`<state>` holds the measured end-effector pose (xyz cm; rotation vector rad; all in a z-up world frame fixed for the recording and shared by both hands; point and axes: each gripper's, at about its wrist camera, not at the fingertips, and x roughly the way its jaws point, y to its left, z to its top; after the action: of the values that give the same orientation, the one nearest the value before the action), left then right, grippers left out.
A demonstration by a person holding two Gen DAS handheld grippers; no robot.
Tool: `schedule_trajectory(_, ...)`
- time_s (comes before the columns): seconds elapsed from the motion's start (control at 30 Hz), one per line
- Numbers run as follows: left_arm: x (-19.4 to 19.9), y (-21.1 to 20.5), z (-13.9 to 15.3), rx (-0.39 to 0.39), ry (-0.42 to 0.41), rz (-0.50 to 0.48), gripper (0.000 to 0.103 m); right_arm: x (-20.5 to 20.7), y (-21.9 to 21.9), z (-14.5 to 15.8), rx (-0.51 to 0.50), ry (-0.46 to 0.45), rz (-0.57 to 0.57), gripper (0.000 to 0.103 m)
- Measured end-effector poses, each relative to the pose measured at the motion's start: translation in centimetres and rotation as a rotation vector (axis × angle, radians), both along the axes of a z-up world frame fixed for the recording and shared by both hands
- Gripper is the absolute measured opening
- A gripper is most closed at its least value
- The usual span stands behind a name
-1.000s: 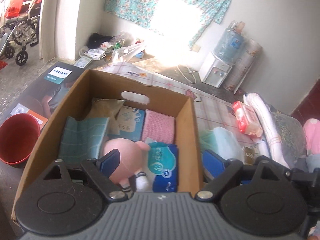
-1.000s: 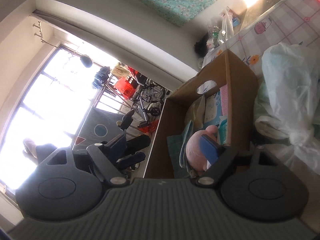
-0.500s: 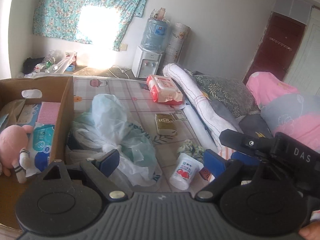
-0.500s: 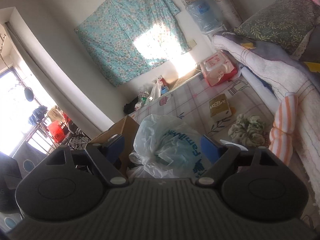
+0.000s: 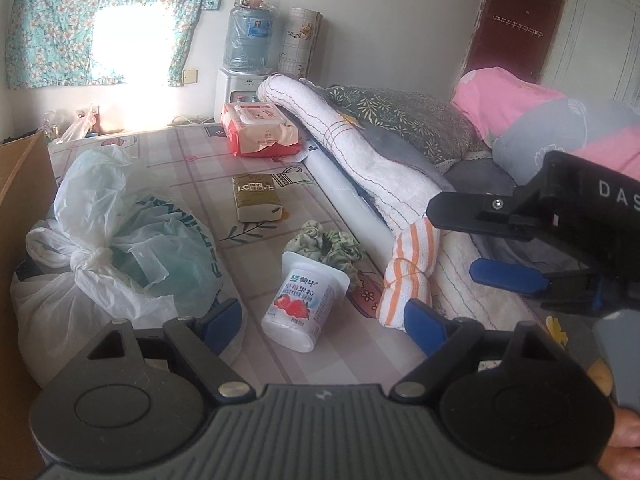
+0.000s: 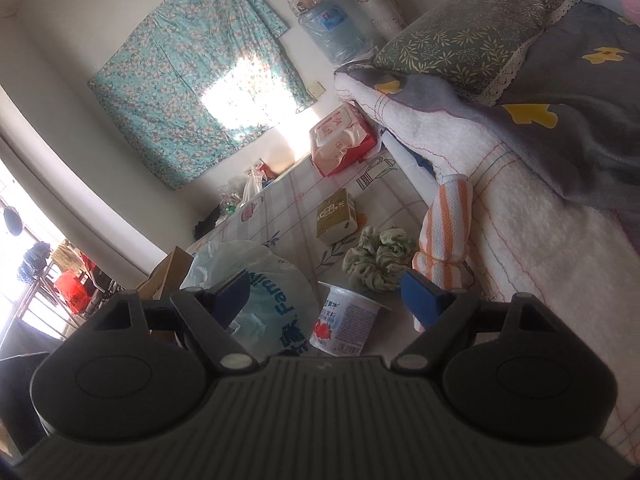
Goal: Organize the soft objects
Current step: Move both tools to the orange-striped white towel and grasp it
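My left gripper (image 5: 322, 322) is open and empty above a yogurt cup (image 5: 304, 304) on the checked mat. Beyond it lie a green scrunchie (image 5: 326, 242), a rolled orange-striped towel (image 5: 408, 272) and a tied plastic bag (image 5: 120, 248). The cardboard box (image 5: 24, 184) is at the left edge. My right gripper (image 6: 334, 294) is open and empty, over the same cup (image 6: 346, 326), scrunchie (image 6: 378, 258) and striped towel (image 6: 446, 226). It also shows at the right of the left wrist view (image 5: 504, 240).
A wet-wipes pack (image 5: 260, 128), a brown tissue pack (image 5: 256, 196), a rolled white blanket (image 5: 352, 152), pillows (image 5: 404, 116) and a water dispenser (image 5: 246, 48) lie further back. The bedding fills the right side.
Both grippers swung right, away from the cardboard box with the pink plush, to the mat with the cup, scrunchie and striped towel. Both stayed open.
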<state>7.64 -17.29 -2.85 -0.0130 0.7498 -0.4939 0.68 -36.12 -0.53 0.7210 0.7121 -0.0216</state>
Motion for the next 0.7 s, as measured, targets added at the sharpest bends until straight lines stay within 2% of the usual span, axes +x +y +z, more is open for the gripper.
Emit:
schedule_trajectory(0.1,0.4,-1.0,-0.6,0.001,-0.007,-0.042,0.089,0.6,-0.9,-0.2,-0.004,0.015,-0.019,0.083)
schedule_trajectory(0.27,1.3,-2.7,-1.6,-0.004,-0.013,-0.119,0.079,1.2,-2.5,-0.6,-0.003,0.034,-0.051,0.082)
schedule_trajectory(0.5,3.4,-4.7,-2.7,-0.041,0.025,-0.213,0.071,2.8,-4.4,-1.7,-0.002,0.072,-0.080,0.073)
schedule_trajectory(0.7,4.5,-6.7,-4.1,-0.023,0.054,-0.280,0.066,4.8,-5.2,-3.8,-0.023,0.142,-0.091,0.066)
